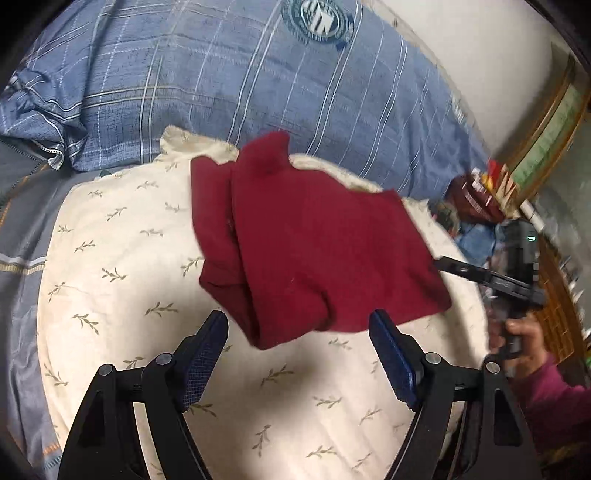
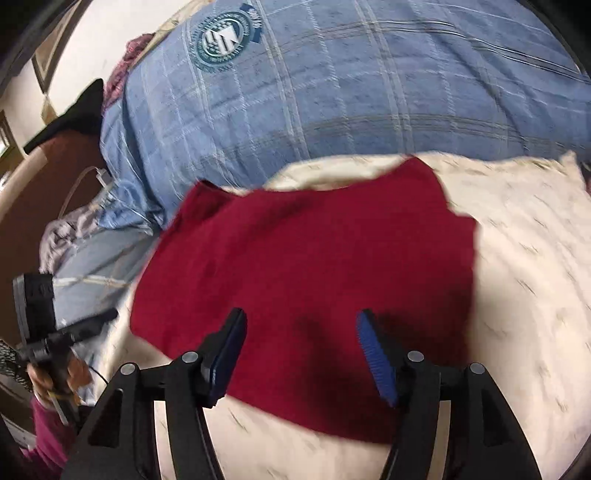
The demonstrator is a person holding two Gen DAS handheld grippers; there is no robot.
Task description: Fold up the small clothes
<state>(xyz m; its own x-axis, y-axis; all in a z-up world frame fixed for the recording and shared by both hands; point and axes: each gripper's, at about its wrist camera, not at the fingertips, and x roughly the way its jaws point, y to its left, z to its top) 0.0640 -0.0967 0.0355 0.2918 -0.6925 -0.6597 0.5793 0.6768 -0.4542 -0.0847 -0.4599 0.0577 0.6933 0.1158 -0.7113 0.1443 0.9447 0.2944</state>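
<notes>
Over on the left there's a rumpled blue plaid duvet (image 1: 229,74) with a round teal crest (image 1: 318,17) printed on it, bunched up behind everything. In front of that sits a cream pillow (image 1: 122,266) with little leaf sprigs on it. The left gripper (image 1: 297,334) hangs just above the pillow with its jaws spread wide, nothing between them, blue pads (image 1: 201,365) facing each other.

The dark red garment (image 1: 314,251) lies on the pillow, roughly in the middle, already doubled over with a fold ridge running down its left part. Its near edge sits just past the left gripper's tips.

Further right, the right gripper (image 2: 301,325) is over the near part of the garment, jaws also wide apart and not pinching the cloth as far as I can see; that view is pretty blurry. From the left camera you can see it poking in at the garment's right edge, held by a hand (image 1: 517,338) in a magenta sleeve (image 1: 554,410). Blurry clutter (image 1: 480,199) sits beyond, can't make it out.
</notes>
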